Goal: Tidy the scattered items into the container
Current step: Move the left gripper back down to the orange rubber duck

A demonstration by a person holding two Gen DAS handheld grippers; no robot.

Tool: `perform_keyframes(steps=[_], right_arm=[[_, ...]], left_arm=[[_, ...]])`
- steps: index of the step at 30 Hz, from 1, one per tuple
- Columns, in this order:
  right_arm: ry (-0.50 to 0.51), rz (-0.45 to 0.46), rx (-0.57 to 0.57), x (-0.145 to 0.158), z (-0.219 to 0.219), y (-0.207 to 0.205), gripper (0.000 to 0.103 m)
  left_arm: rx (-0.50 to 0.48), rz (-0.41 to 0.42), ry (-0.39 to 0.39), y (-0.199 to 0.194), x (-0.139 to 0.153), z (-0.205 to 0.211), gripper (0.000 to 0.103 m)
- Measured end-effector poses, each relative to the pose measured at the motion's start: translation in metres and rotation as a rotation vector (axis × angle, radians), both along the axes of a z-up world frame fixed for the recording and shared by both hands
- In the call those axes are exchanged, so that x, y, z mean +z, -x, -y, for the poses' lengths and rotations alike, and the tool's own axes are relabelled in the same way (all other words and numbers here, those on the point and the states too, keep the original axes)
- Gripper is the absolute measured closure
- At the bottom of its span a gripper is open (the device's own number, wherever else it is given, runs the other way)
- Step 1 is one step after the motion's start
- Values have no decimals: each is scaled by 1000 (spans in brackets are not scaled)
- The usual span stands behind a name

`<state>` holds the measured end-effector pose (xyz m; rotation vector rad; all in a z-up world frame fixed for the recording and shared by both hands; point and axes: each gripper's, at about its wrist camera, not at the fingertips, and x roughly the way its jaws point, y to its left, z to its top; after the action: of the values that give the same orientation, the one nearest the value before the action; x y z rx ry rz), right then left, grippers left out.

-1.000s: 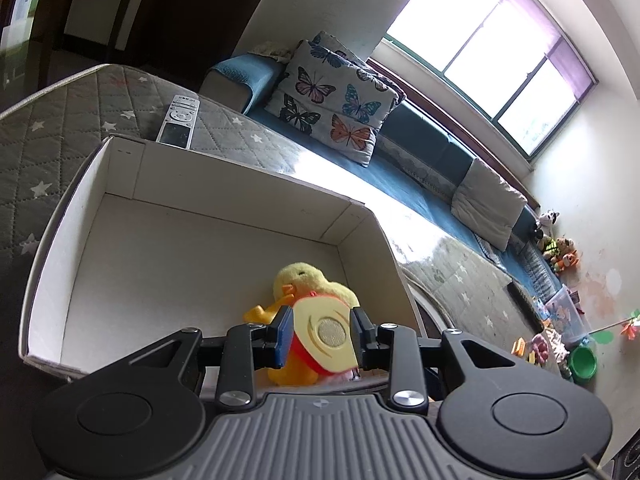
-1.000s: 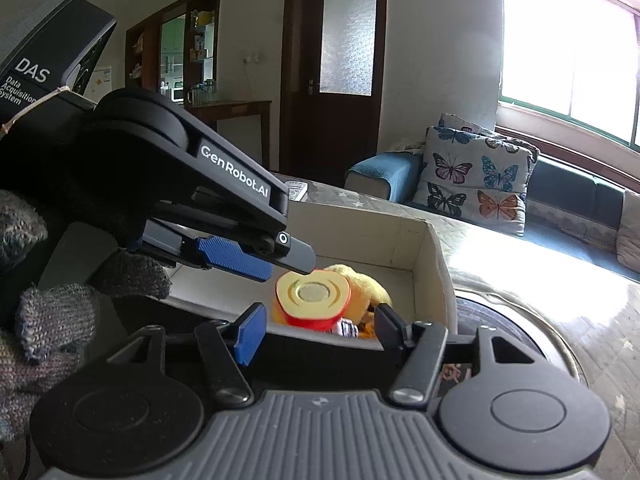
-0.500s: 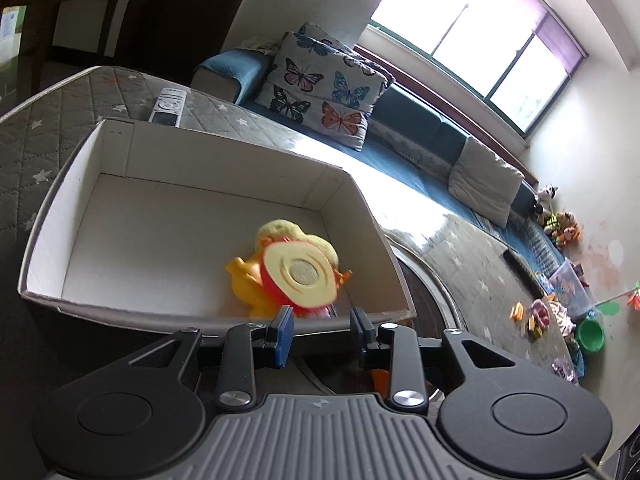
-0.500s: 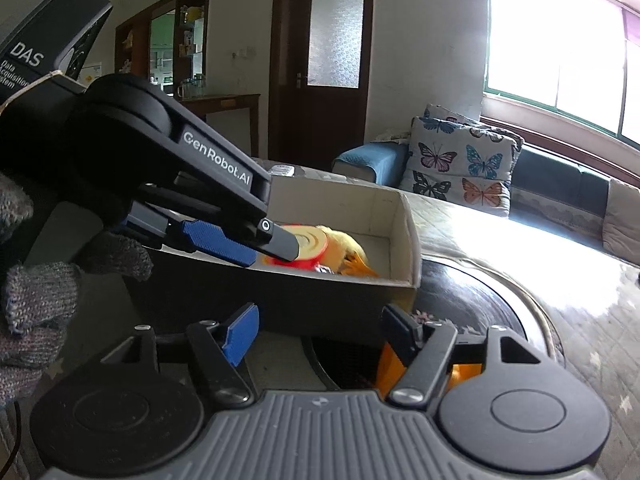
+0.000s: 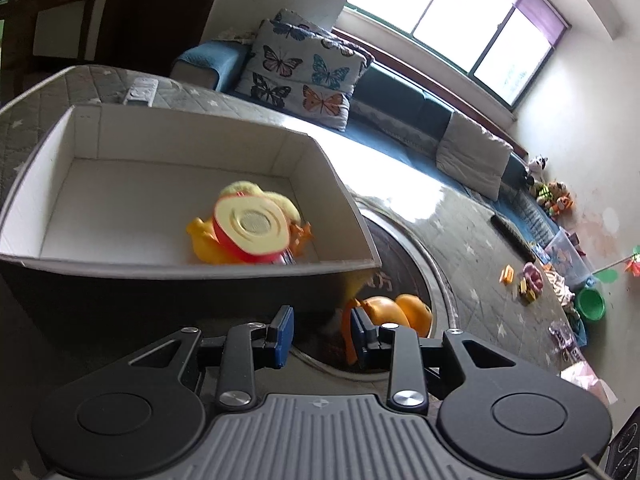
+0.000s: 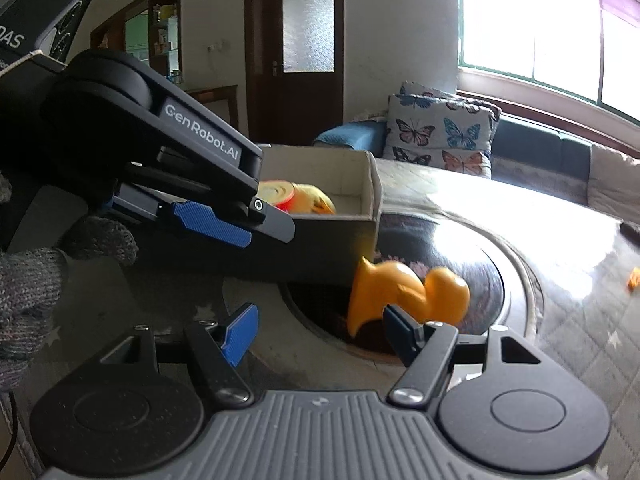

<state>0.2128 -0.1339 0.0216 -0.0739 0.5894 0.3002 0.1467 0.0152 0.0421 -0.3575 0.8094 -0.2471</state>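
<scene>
The white cardboard box [image 5: 100, 136] is seen on the bench [image 5: 460, 248], which is covered by a grey quilted star-pattern cloth. Inside the box, toward its near right corner, a yellow plush duck [image 5: 244, 192] lies with a red-and-cream round toy [image 5: 250, 226] on top of it.

An orange rubber duck [image 6: 404, 286] is noted outside the box, on the dark round inset of the bench — just beside the box's near right corner.

Left hand-held gripper [image 5: 320, 336]: jaws parted, nothing gripped; the orange duck is seen just beyond its right finger. The same gripper [image 6: 224, 220] is seen from the right wrist view, carried by a grey-gloved hand [image 6: 28, 280].

Right hand-held gripper [image 6: 316, 332]: jaws wide apart and empty — the orange duck sits just past the right finger, contact cannot be told.
</scene>
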Motion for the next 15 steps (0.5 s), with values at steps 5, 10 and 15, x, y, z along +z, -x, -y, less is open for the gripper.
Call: perform_keyframes(steps=[5,10,15], right_arm=[[-10,-21,-32,-6,10,1,32],[-21,-31,-65,-11,21,0,32],[-21,-37,-93,-14,33,-7,32]], left_arm=[[-26,-20,-5,-2,-6,12,69],[-47,-42,5,-8,-12,24,69],[-60,-51,6,-14,-16,32,69]])
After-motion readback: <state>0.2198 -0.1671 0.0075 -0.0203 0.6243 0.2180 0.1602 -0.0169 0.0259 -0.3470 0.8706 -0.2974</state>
